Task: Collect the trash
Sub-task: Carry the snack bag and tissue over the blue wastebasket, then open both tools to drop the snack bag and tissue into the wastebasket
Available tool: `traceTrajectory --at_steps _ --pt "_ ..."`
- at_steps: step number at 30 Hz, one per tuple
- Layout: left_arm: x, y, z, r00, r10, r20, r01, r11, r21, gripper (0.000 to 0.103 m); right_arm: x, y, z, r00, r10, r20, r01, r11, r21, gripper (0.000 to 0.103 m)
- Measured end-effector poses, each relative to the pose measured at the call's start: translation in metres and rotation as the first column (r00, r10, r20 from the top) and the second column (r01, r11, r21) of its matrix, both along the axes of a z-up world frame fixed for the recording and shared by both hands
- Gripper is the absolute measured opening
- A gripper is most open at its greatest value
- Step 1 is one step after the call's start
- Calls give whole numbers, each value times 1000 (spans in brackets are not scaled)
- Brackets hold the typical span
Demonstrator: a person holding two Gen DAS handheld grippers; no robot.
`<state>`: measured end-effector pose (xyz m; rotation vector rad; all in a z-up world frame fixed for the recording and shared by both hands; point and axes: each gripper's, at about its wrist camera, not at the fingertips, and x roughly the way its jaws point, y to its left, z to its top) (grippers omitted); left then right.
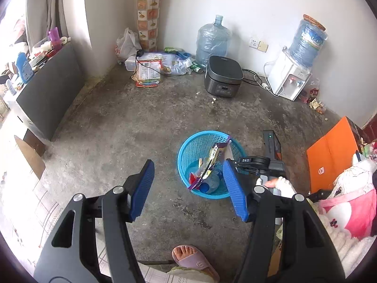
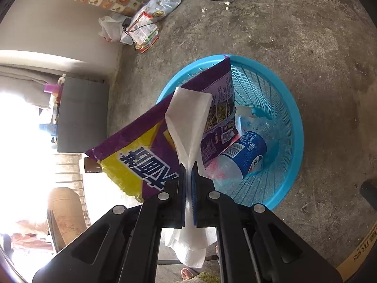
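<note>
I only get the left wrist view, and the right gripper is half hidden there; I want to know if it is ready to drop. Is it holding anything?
Observer: Yes. The right gripper is shut on a white tissue.
Operator: Is the way into the basket free?
Observer: Not quite. A purple bag leans across the basket's near rim, and the tissue's tip lines up with the bag.
Operator: What lies deeper in?
Observer: A bottle with a blue label, lying on its side beside the bag.
</note>
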<state>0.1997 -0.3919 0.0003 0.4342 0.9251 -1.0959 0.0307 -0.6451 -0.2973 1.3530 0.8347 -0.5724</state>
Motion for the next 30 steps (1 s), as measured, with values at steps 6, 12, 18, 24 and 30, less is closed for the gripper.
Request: traceTrajectory --at_steps 6,12,18,24,30 --pt "7 53 15 997 76 21 -76 997 -14 60 46 -22 -52 996 33 -85 -31 999 25 10" --pt "15 85 22 990 135 37 -134 991 -21 60 31 -30 -49 995 -45 -92 45 999 -4 48" --pt "11 101 33 988 152 35 -151 987 -51 61 0 -21 -1 998 -54 20 56 994 -95 51" --pt "-6 119 57 986 162 43 -157 982 -109 63 -18 -4 46 995 -22 97 39 983 -178 51" --pt "-23 144 74 983 176 55 -165 973 -160 66 8 31 97 971 188 149 -140 948 -287 52"
